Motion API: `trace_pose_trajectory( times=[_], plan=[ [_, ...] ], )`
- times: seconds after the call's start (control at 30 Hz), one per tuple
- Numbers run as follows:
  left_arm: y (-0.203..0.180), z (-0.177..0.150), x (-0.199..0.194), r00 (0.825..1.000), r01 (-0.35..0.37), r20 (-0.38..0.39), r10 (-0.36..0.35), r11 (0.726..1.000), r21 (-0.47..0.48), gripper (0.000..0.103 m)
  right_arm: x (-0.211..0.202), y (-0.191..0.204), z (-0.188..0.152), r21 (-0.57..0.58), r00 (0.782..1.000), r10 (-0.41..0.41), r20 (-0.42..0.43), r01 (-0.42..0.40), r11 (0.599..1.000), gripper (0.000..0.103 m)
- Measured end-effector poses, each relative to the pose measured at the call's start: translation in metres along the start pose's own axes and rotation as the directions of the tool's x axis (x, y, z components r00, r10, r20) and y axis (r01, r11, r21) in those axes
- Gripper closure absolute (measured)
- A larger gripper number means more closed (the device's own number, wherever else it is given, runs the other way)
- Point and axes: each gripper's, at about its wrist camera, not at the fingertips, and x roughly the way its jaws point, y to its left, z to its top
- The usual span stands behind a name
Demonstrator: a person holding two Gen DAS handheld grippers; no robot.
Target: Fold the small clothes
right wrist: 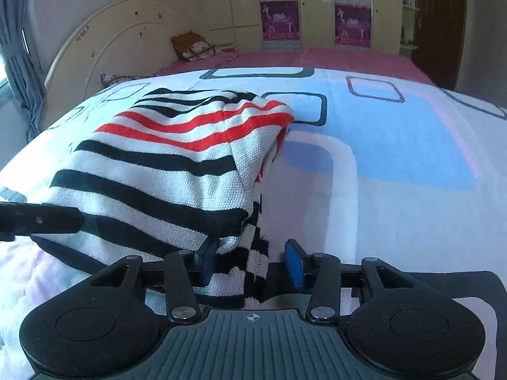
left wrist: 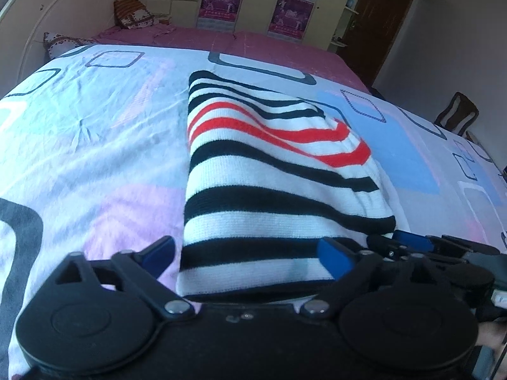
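1. Clearly, the striped sweater (left wrist: 269,183) lay folded on the patterned bedsheet (left wrist: 95,133), and its long axis ran away from both grippers, toward the headboard (right wrist: 104,41).
2. The left gripper (left wrist: 250,253) stood at the near end of the sweater with its jaws spread wide. The near hem lay between the two blue pads (left wrist: 332,256), but they did not press on it.
3. The right gripper (right wrist: 253,262) stood at the near right corner of the sweater. Its jaws were partly open, and the loose knit edge hung between them beside the left pad; I could not see a real pinch.
4. Both grippers were at the same near end, close to each other, with the right one at the bulky open side.
5. In my judgement, the next fold would go along the long axis, near end toward far end, so both hands needed the near hem.
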Motion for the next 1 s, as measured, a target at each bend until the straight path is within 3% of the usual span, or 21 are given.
trace_pose_trajectory(
  times=[0.1, 0.17, 0.23, 0.37, 0.53, 0.73, 0.83, 0.87, 0.93, 1.0],
  plan=[
    [-0.004, 0.002, -0.001, 0.997, -0.054, -0.052, 0.053, 0.998, -0.014, 0.000, -0.004, 0.010, 0.004, -0.049, 0.999, -0.034, 0.000, 0.034, 0.998, 0.058],
    [-0.006, 0.003, -0.004, 0.992, -0.097, -0.083, 0.095, 0.995, -0.019, 0.000, -0.010, 0.016, 0.008, -0.071, 0.998, -0.060, 0.004, 0.060, 0.996, 0.050],
    [-0.006, 0.001, -0.011, 0.989, -0.126, -0.085, 0.124, 0.992, -0.020, 0.000, -0.020, 0.019, 0.009, -0.066, 0.997, -0.070, 0.028, 0.072, 0.995, 0.025],
    [-0.014, -0.008, -0.041, 0.988, -0.155, 0.001, 0.155, 0.988, 0.010, 0.000, -0.049, 0.021, 0.005, -0.062, 0.997, -0.033, 0.069, 0.037, 0.997, 0.023],
    [-0.043, -0.024, -0.104, 0.963, -0.251, 0.120, 0.242, 0.966, 0.068, 0.000, -0.098, 0.017, -0.005, -0.020, 0.993, 0.056, 0.101, -0.054, 0.998, 0.023],
    [-0.072, -0.055, -0.177, 0.965, -0.205, 0.180, 0.190, 0.976, 0.071, 0.000, -0.173, 0.010, -0.033, -0.012, 0.982, 0.137, 0.133, -0.137, 0.991, 0.023],
    [-0.085, -0.080, -0.216, 0.944, -0.200, 0.275, 0.180, 0.979, 0.045, 0.000, -0.216, 0.007, -0.048, 0.001, 0.974, 0.157, 0.163, -0.159, 0.987, 0.021],
    [-0.087, -0.086, -0.227, 0.941, -0.181, 0.296, 0.162, 0.983, 0.038, 0.000, -0.231, 0.008, -0.053, 0.001, 0.971, 0.160, 0.177, -0.163, 0.987, 0.018],
    [-0.091, -0.097, -0.247, 0.946, -0.130, 0.302, 0.116, 0.991, 0.026, 0.000, -0.262, 0.012, -0.060, 0.001, 0.964, 0.154, 0.215, -0.158, 0.987, 0.000],
    [-0.098, -0.105, -0.260, 0.944, -0.147, 0.304, 0.129, 0.988, 0.036, 0.000, -0.291, 0.016, -0.067, -0.015, 0.955, 0.155, 0.252, -0.157, 0.988, 0.000]
  ],
)
